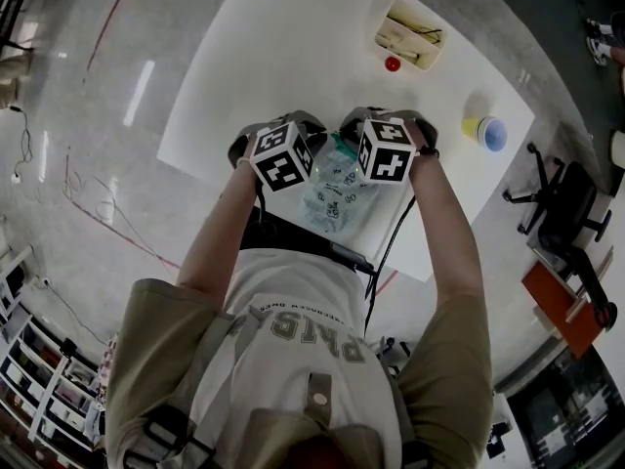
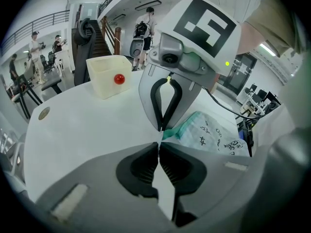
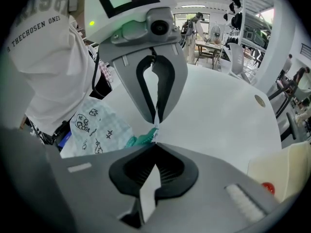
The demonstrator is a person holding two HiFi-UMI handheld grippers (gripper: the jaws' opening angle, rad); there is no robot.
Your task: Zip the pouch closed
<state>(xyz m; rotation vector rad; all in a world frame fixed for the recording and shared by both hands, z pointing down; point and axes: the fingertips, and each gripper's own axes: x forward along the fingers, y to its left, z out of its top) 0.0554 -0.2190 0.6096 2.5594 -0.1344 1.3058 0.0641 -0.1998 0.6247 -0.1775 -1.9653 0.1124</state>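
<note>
- The left gripper (image 2: 159,143) has its fingers pressed together, with no gap showing, pinching the teal top edge of the pouch (image 1: 337,193) at its corner.
- The right gripper (image 3: 155,142) faces it tip to tip. Its fingers are also closed tight on that same teal corner, where a thin white strip shows between the tips.
- The pouch, pale with small black doodles, lies on the white table (image 1: 293,47) between both grippers, near the table's edge in front of the person.
- A cream bin (image 1: 410,32) holding a red ball (image 2: 119,79) stands well apart.

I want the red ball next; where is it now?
Head view: the red ball lies on the table's far right part, just beside the cream tray's near end.
</note>
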